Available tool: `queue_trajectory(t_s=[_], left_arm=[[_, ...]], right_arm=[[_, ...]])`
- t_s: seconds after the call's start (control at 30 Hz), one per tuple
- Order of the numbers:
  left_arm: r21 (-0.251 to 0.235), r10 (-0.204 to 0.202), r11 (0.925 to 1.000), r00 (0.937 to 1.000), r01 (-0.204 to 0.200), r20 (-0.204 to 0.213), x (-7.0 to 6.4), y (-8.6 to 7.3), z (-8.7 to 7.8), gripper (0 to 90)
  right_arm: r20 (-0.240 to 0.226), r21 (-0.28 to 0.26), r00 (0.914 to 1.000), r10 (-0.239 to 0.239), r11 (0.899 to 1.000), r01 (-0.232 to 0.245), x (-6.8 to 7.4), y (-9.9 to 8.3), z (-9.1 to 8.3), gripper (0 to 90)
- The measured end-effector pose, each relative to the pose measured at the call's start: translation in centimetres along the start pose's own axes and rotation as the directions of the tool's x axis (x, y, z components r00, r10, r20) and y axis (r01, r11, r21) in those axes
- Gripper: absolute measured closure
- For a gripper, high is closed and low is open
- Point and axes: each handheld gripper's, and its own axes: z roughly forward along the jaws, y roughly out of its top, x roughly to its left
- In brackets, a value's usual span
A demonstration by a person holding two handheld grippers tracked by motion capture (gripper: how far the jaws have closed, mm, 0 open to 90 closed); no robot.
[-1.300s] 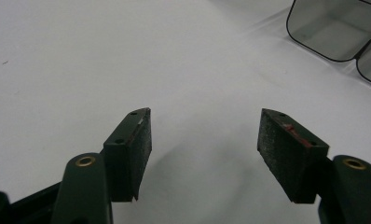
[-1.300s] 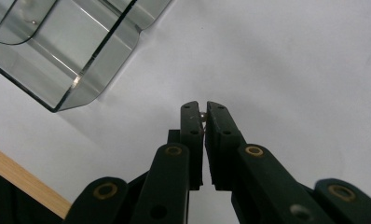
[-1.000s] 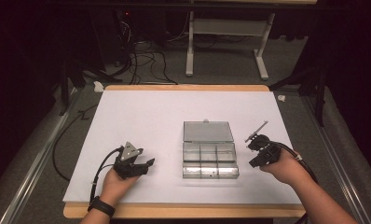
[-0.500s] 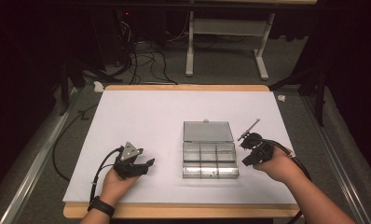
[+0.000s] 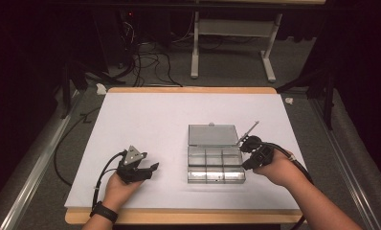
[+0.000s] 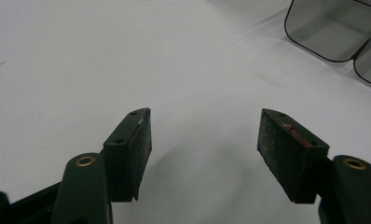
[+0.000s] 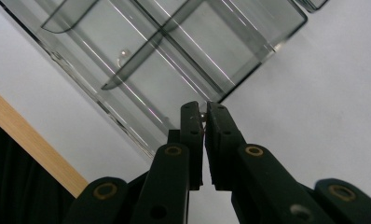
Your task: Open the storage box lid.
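Note:
A clear plastic compartment box (image 5: 215, 165) lies on the white table, with its lid (image 5: 212, 134) open flat behind it. My right gripper (image 5: 250, 152) is at the box's right edge. Seen from the right gripper view, the right gripper (image 7: 203, 112) has its jaws nearly together, pinching a tiny pale piece (image 7: 202, 113) just over the box's corner. One small pale bead (image 7: 123, 53) lies inside a compartment of the box (image 7: 141, 51). My left gripper (image 5: 148, 168) rests low at the table's front left, jaws pointing toward the box. The left gripper (image 6: 204, 140) is open over bare white surface.
A thin grey rod (image 5: 249, 130) sticks up and back from the right gripper. The white mat (image 5: 169, 120) covers the wooden table, whose front edge (image 5: 179, 216) is near both hands. Rounded box compartments (image 6: 335, 32) show at the left gripper view's upper right.
My right gripper has moved left, from beside the box to its right edge. The left gripper has stayed where it was, open.

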Motion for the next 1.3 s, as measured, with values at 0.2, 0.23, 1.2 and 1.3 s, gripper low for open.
queue_trajectory(t_s=[0.2,0.23,1.2,1.3], left_arm=[[-0.002,-0.002,1.0000,1.0000,0.002,0.001,0.0,0.0,0.0,35.7],[-0.001,-0.001,1.0000,1.0000,0.001,0.000,0.0,0.0,0.0,35.7],[0.003,-0.003,1.0000,1.0000,0.003,0.003,0.0,0.0,0.0,35.8],[0.005,0.000,1.0000,1.0000,0.000,0.002,0.0,0.0,0.0,35.7]], right_arm=[[-0.008,0.001,0.9994,-0.032,0.999,0.032,1.0,0.9,0.1,86.9],[-0.012,0.001,0.9989,-0.044,0.999,0.044,1.3,1.2,0.3,87.0],[-0.071,0.013,0.9873,-0.142,0.990,0.143,4.1,3.4,3.6,86.9],[-0.071,0.017,0.9871,-0.143,0.989,0.145,4.2,3.5,3.8,86.9]])
